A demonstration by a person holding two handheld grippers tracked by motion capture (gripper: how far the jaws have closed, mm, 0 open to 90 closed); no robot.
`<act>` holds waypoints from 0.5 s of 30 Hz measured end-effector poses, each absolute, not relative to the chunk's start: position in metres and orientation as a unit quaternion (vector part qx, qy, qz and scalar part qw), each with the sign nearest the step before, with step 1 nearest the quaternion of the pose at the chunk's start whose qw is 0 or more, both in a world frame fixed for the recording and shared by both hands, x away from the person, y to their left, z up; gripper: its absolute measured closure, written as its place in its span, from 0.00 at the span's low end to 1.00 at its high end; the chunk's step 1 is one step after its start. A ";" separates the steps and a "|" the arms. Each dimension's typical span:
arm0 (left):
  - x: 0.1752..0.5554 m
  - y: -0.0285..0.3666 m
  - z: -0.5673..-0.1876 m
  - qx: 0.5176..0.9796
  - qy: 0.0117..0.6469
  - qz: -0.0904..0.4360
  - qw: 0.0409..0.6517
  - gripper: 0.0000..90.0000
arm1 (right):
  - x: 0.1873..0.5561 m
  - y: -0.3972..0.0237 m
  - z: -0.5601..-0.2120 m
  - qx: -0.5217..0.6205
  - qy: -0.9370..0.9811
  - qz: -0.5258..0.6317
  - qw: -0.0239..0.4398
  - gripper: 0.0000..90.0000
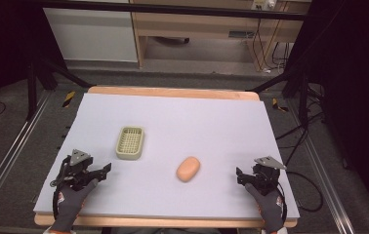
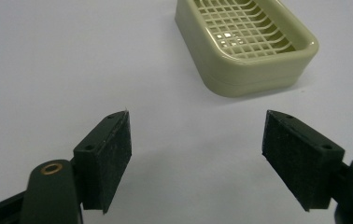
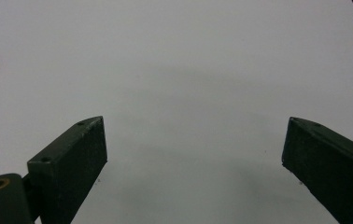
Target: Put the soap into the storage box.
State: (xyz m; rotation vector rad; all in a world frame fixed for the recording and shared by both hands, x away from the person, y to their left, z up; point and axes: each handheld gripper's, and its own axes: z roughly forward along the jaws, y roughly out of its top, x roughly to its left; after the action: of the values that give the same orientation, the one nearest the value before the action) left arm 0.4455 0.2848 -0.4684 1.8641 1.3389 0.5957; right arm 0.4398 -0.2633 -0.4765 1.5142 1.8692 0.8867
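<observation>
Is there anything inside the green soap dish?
Nothing lies on the grid of the soap dish. The orange soap rests apart on the table. The space under the grid is mostly hidden.

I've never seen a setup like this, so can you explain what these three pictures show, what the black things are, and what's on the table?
A person in gloves holds a hand tool in each hand: the left gripper and the right gripper, each with two black jaws. One picture looks down from above; the other two come from cameras riding on each gripper. On the white table lie a pale green soap dish and an orange soap bar. Both grippers are open and hold nothing.
</observation>
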 end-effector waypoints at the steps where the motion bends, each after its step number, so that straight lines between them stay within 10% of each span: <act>1: 0.445 0.283 -0.467 0.729 0.522 0.232 0.378 0.26 | 0.440 -0.263 -0.477 0.566 0.699 0.332 0.285 0.08; 15: 0.439 0.268 -0.462 0.739 0.502 0.227 0.387 0.28 | 0.440 -0.263 -0.477 0.569 0.698 0.331 0.281 0.07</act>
State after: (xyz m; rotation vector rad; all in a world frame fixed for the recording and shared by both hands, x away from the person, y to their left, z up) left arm 0.4392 0.2683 -0.4617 1.8805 1.2783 0.5770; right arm 0.4400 -0.2633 -0.4767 1.5242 1.8714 0.8869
